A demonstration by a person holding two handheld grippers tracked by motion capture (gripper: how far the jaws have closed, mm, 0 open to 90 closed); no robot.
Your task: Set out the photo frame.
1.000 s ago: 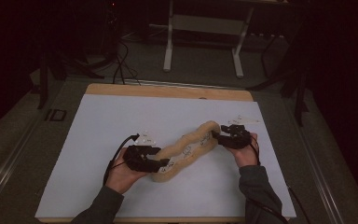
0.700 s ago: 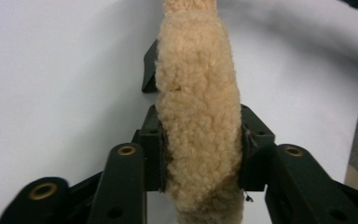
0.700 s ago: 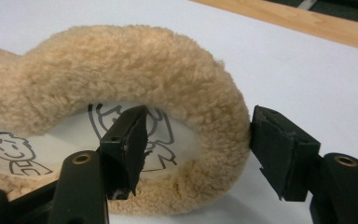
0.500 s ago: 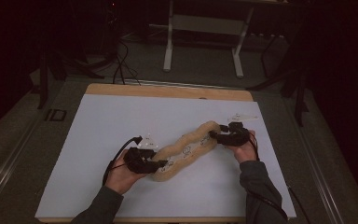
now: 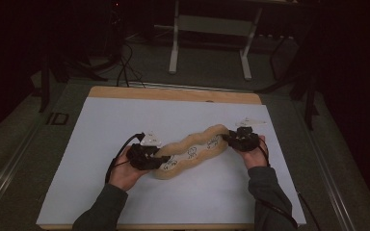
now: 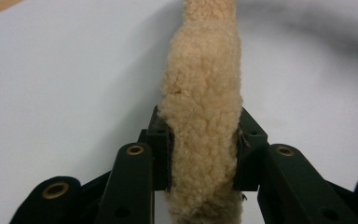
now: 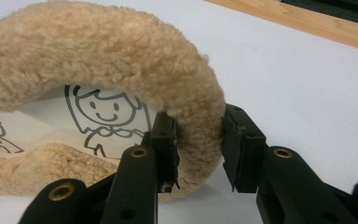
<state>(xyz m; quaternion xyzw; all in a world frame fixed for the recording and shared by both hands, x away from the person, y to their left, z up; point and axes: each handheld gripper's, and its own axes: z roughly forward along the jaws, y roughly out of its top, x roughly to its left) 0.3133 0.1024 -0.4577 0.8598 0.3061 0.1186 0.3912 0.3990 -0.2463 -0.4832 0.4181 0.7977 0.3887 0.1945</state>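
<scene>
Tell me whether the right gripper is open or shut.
Shut. In the right gripper view, the right gripper's jaws press both sides of the tan fleecy rim of the cartoon-printed plush piece.

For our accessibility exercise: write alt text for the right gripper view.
Two black gripper jaws pinch the curved end of a fluffy tan fleece pad lying on a white table. A smiling cartoon child is printed on its pale inner side.
</scene>
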